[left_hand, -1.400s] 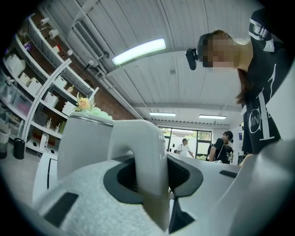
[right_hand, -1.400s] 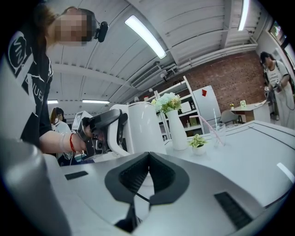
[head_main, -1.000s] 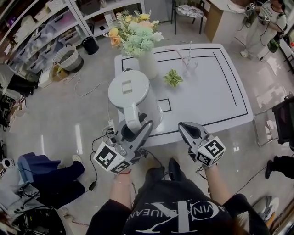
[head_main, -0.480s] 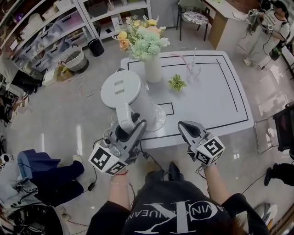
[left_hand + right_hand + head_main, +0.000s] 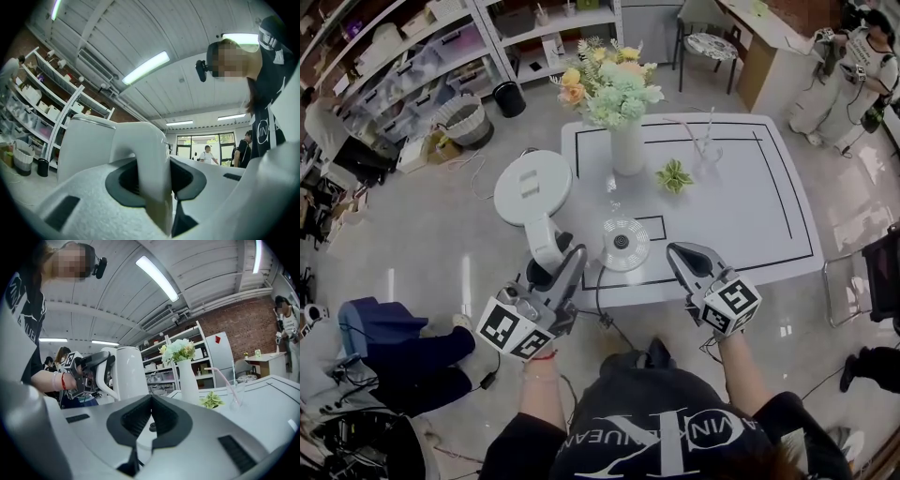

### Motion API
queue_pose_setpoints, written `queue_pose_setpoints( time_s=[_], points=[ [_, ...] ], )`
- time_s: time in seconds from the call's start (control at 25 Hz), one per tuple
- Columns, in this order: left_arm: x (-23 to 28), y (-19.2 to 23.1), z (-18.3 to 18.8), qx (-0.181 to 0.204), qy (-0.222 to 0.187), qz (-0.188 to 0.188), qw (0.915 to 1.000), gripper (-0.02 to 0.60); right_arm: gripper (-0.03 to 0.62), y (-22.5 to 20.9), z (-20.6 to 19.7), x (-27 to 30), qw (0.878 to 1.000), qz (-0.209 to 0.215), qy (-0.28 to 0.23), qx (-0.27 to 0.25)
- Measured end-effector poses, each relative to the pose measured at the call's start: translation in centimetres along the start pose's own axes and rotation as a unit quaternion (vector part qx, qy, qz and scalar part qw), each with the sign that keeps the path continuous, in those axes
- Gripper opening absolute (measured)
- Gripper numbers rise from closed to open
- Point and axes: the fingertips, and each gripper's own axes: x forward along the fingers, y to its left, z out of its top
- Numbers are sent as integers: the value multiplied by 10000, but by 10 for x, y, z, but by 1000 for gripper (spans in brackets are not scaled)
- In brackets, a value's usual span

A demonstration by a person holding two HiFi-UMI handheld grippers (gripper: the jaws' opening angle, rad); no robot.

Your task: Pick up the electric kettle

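my left gripper point(image 5: 555, 265) is clamped on the handle point(image 5: 150, 154) of the electric kettle point(image 5: 532, 187). in the left gripper view the 2 black pads point(image 5: 186, 179) press the white handle from either side. the kettle hangs upright in the air just off the table's left edge, over the floor. it is clear of its round base point(image 5: 625, 244)

my right gripper point(image 5: 680, 255) sits at the table's near edge, well apart from the kettle. its jaws are together at the tips with nothing between them. through the gap in its pads i think i see a bit of the base, but that view is too cramped to be sure

the base rests on the white table point(image 5: 750, 206) near the front edge, and its cord point(image 5: 597, 292) drops off that edge. further back on the table stand a white vase point(image 5: 628, 148) of flowers point(image 5: 614, 82), 1 small green plant point(image 5: 675, 175) and a glass point(image 5: 706, 145) with a straw

beyond the table are storage shelves point(image 5: 412, 66) at the back left and a person point(image 5: 853, 56) at the far right
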Motion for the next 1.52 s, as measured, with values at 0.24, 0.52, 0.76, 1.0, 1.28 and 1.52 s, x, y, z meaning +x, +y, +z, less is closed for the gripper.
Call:
queue_pose_setpoints(
  time_s=[0.24,0.52,0.76,1.0,1.28,1.52],
  points=[
    [-14,12,9,98,-58,260,9996,117,-2,-6,11,10,9999,-17,-56,-107],
    [-28,23,15,156,-109,558,9983,117,-2,-17,29,15,9995,-116,-227,-204],
    [-40,28,14,233,-57,755,9969,117,-2,-19,38,19,9992,-103,-243,-306],
    [-51,37,13,228,-44,966,9951,117,-3,-17,48,26,9985,-32,-217,-508],
    [-60,42,12,274,-1,1057,9940,117,-2,-20,54,30,9980,-86,-244,-580],
    [-64,46,12,188,-52,1107,9937,117,-2,-26,60,28,9973,-239,-327,-611]
  ],
)
